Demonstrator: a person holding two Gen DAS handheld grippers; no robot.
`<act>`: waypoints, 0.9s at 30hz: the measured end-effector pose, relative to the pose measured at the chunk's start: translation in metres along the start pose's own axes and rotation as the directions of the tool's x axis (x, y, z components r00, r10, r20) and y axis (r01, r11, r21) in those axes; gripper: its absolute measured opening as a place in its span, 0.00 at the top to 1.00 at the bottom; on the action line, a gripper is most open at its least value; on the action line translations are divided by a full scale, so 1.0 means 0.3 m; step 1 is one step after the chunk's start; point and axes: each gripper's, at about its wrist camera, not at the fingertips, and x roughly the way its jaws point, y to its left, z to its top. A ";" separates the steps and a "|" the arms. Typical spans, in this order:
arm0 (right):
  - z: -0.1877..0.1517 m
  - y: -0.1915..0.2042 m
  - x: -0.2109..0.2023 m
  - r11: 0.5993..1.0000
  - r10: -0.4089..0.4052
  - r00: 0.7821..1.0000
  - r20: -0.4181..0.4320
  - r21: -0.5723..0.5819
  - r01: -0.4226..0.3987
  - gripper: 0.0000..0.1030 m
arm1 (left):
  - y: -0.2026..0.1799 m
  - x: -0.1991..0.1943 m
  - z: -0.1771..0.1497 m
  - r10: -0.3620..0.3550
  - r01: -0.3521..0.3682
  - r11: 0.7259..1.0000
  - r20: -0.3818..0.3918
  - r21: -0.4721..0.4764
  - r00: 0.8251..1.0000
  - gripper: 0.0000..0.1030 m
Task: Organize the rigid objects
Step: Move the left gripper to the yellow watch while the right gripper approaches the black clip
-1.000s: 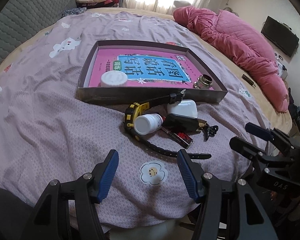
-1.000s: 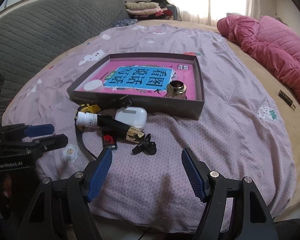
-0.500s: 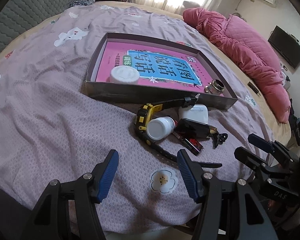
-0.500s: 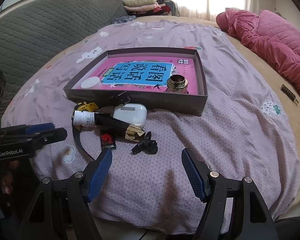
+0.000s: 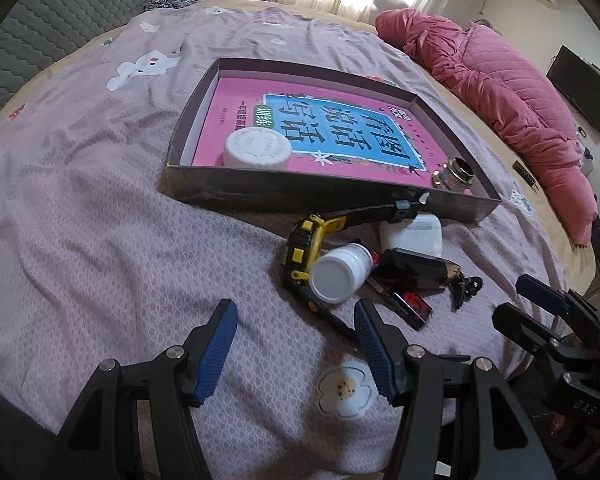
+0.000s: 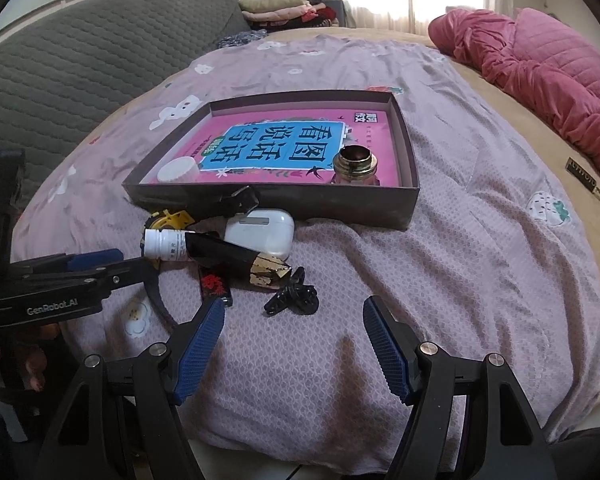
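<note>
Advanced toward the white pill bottle (image 5: 342, 274) lying in the clutter before the box (image 5: 324, 196), the left gripper (image 5: 294, 344) hangs spread and empty, as does the right gripper (image 6: 294, 340).

1. We see a mauve bedsheet (image 5: 100, 240) with white flower and animal prints.
2. The box (image 5: 300, 196) is dark brown; the book (image 5: 340, 136) inside is pink and blue.
3. We see a yellow-black watch (image 5: 304, 248), a white bottle (image 5: 340, 272), and a pink quilt (image 5: 500, 92).
</note>
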 end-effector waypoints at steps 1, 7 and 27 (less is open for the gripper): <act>0.001 0.000 0.002 1.000 0.000 1.000 0.000 0.001 0.000 0.29 | 0.002 0.006 0.001 0.005 -0.005 1.000 -0.003 0.000 1.000 0.41; 0.003 -0.006 0.018 1.000 0.000 1.000 -0.011 0.011 0.000 0.29 | -0.004 0.030 0.009 0.063 -0.062 0.997 -0.012 0.038 0.998 0.41; -0.003 -0.021 0.090 0.999 -0.023 0.998 -0.065 0.027 0.025 0.29 | 0.001 0.090 0.070 0.073 -0.074 0.993 0.013 0.090 0.997 0.51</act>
